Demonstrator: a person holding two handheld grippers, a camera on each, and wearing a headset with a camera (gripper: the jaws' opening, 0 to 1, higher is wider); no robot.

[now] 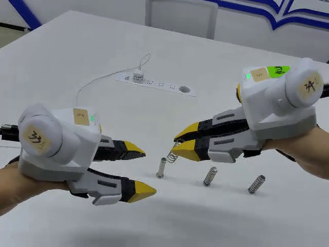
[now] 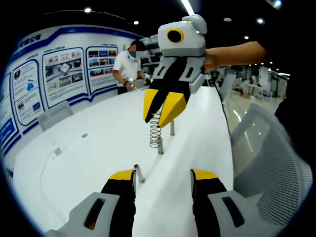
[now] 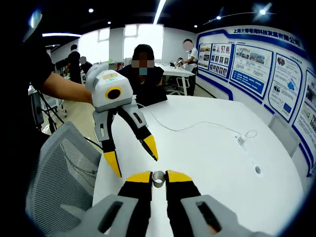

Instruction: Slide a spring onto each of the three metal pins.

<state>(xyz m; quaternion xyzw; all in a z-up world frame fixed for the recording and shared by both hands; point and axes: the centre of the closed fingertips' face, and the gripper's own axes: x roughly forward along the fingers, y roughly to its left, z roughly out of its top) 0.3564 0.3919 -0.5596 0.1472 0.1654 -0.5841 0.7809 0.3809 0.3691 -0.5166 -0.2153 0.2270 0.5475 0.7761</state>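
Right hand-held gripper [image 1: 175, 145]: pinching spring [image 1: 172, 156] just over bare pin [image 1: 161, 168], apparently aligning it;
Left hand-held gripper [image 1: 149, 171]: spread, beside that pin

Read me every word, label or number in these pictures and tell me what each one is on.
Nothing reads for certain.
left cap sticker on the left gripper: handwritten, perhaps "33", unclear.
right cap sticker on the right gripper: handwritten, illegible.
green label, same gripper: blurred.
wall posters: print too small to read.
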